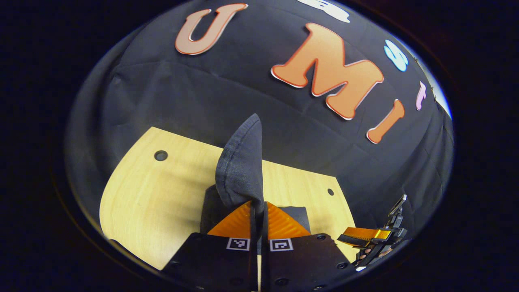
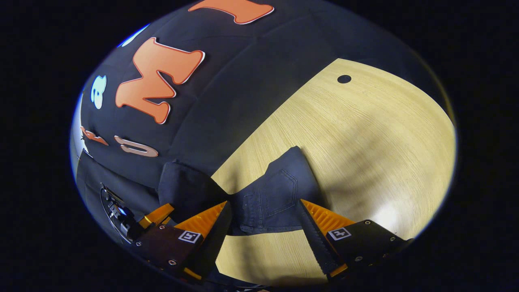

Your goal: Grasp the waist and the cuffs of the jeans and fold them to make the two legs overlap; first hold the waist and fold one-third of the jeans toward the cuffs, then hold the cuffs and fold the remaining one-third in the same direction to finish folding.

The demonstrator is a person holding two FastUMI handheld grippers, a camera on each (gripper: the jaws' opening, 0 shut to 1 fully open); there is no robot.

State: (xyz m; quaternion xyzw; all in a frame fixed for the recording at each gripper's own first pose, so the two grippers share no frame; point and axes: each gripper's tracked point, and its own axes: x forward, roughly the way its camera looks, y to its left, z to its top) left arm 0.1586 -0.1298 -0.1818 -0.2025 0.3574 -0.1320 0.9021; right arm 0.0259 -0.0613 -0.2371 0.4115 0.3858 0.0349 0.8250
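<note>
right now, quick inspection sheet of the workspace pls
surface: wooden table, round holes in it
job's things: dark jeans, part lying on the table, one end lifted
clutter: nothing seen
grippers: left gripper jaws shut on a raised fold of the jeans; right gripper jaws open, either side of the denim near a back pocket
cables: nothing seen
surroundings: black cloth booth wall
</note>
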